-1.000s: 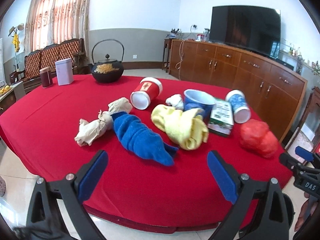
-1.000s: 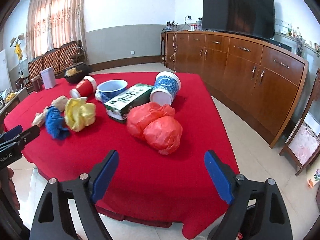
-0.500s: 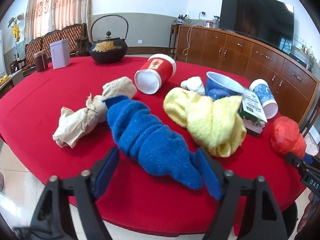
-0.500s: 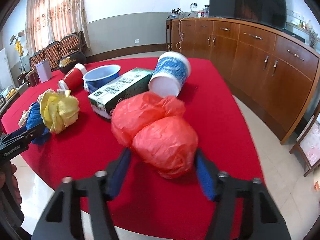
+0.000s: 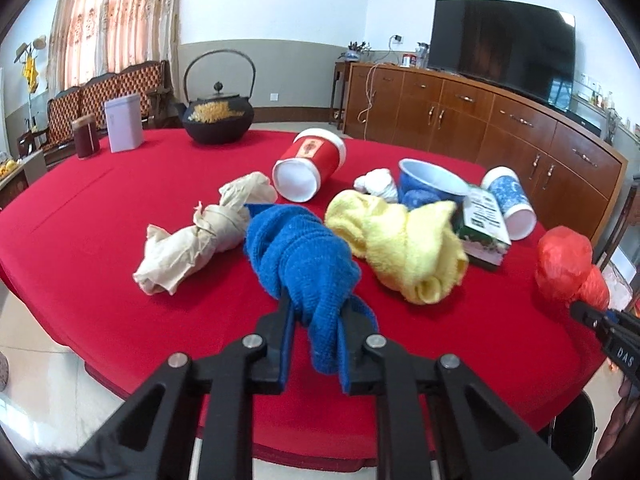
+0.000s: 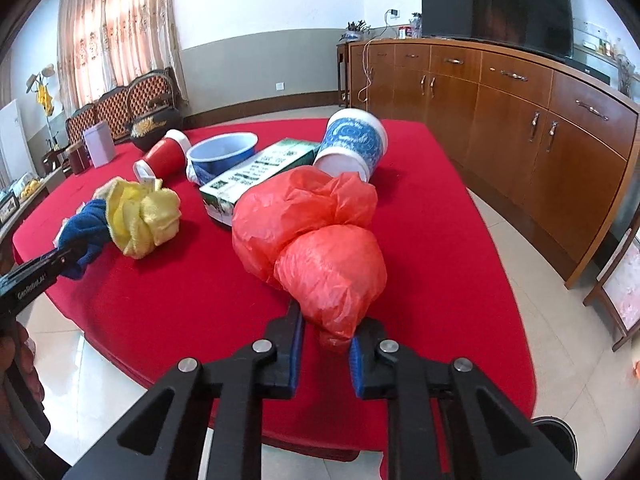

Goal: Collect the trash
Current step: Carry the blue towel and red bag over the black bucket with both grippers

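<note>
— Claw point(image 5: 316, 344) first: what has your left one got?

— My left claw is closed down on the near tail of the blue cloth point(image 5: 300, 256); both pads press into it, and the rest of the roll lies on the red surface point(image 5: 100, 216) just ahead.

— And the right?

— My right claw point(image 6: 323, 347) is nearly closed too, pinching the near tip of the red plastic bag point(image 6: 316, 236). The bag bulges up in front of the pads and sits near the edge of the surface on my side.

— What lies beyond the blue cloth?

— Touching it on the left, a crumpled beige paper wad point(image 5: 192, 244). To its right, a bunched yellow cloth point(image 5: 400, 240). Past the yellow cloth stands a blue bowl point(image 5: 428, 184) with a small white wad point(image 5: 376, 182) beside it, and a green and white carton point(image 5: 482, 232) leaning against the cloth's right side.

— Any cups?

— Two, both tipped over: a red paper cup point(image 5: 310, 164) behind the beige wad, its base facing me, and a blue patterned cup point(image 5: 508, 204) beyond the carton.

— Farther back?

— A black iron kettle point(image 5: 218, 118), a pale tin point(image 5: 123, 122) and a dark jar point(image 5: 85, 136) at the far side of the surface. Behind them, a wooden sideboard point(image 5: 480, 120) with a television point(image 5: 500, 44) on it.
</note>
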Motion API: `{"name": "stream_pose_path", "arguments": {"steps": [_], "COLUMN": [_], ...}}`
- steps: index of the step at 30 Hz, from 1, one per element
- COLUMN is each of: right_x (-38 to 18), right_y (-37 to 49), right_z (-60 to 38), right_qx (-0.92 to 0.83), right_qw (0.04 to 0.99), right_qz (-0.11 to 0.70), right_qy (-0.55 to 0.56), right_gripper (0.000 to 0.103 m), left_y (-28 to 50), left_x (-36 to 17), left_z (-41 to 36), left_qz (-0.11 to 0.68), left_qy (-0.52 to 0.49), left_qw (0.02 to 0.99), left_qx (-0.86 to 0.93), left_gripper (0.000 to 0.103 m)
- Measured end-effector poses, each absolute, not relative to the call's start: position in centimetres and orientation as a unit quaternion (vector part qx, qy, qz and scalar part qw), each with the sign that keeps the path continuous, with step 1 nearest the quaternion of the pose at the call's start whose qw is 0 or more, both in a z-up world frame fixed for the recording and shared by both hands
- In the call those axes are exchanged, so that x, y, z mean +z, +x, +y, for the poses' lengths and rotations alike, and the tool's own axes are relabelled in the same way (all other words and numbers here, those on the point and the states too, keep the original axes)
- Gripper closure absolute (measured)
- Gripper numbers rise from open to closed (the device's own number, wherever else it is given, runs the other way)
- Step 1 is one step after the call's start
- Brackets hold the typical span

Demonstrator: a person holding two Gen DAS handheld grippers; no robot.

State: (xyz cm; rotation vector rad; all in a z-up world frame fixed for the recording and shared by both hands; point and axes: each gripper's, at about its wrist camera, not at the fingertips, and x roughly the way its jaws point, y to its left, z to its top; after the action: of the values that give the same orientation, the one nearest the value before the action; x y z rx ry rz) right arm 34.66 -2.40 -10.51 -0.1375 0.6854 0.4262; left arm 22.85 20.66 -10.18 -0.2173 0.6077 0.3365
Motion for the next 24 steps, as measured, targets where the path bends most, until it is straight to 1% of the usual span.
{"name": "stream_pose_path", "arguments": {"steps": [10, 24], "right_x": [-8.3, -6.9], "right_y": [31.0, 25.0], "right_z": [-5.6, -13.5], "right_qx": [0.189, 0.132], "right_qw": [0.929, 0.942], "right_qz": [0.315, 0.307], "right_qy": [-0.049, -0.022], "right_gripper": [0.083, 0.083], "left_y": [19.7, 17.5], "left_x": [-8.6, -6.9], "left_z": [17.6, 9.3], "left_qz": [0.285, 0.276], "left_qy": [-0.100, -0.083], "left_qw": [0.943, 0.956], "left_qx": [0.138, 0.051], "left_gripper": [0.084, 0.084]}}
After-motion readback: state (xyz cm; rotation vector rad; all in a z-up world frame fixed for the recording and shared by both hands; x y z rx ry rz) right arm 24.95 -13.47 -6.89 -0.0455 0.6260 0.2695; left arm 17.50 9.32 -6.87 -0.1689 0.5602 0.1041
